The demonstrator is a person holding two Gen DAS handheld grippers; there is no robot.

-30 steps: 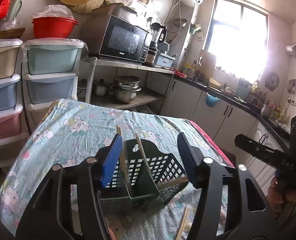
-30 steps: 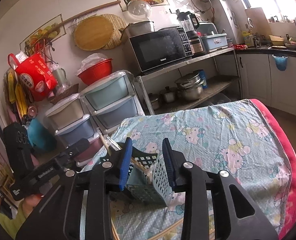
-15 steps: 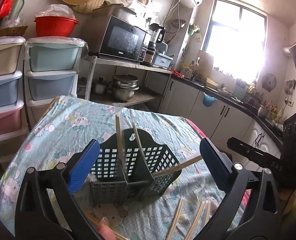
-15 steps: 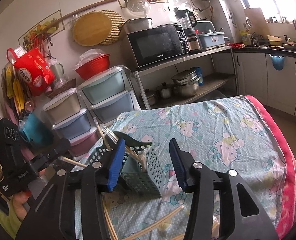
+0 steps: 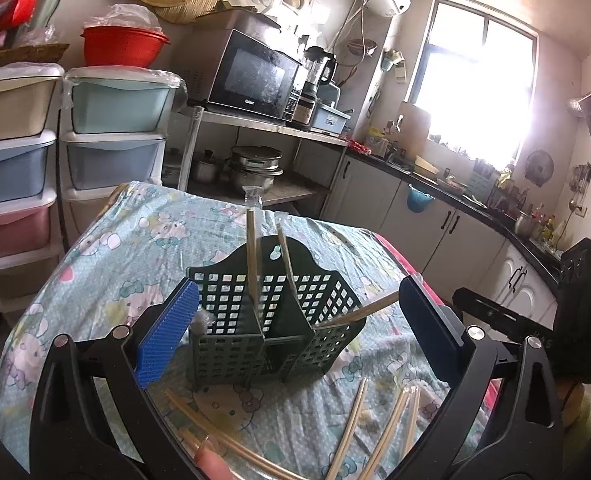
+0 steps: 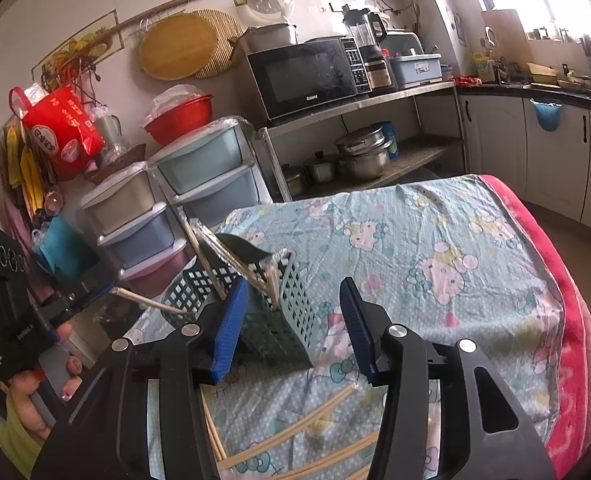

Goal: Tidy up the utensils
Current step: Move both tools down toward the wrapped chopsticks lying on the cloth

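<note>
A dark green mesh utensil basket (image 5: 271, 320) stands on the cartoon-print tablecloth (image 5: 115, 264). Two chopsticks (image 5: 251, 248) stick up from it and a third (image 5: 359, 312) leans out of its right side. Loose chopsticks (image 5: 391, 432) lie on the cloth in front. My left gripper (image 5: 295, 328) is open wide just short of the basket, pads clear of both sides. In the right wrist view the basket (image 6: 279, 320) shows its end corner between the fingers of my right gripper (image 6: 293, 328), which is open with its pads off the mesh. More loose chopsticks (image 6: 295, 428) lie below it.
Stacked plastic drawers (image 5: 115, 132) and a metal shelf with a microwave (image 5: 255, 76) and pots stand behind the table. Kitchen cabinets (image 5: 435, 232) run along the right. The table's red edge (image 6: 567, 320) is at the right. A hand (image 6: 71, 364) holds the left gripper.
The left jaws have spread wide and the right jaws have widened. Both grippers have drawn back from the basket, bringing the loose chopsticks on the cloth into view.
</note>
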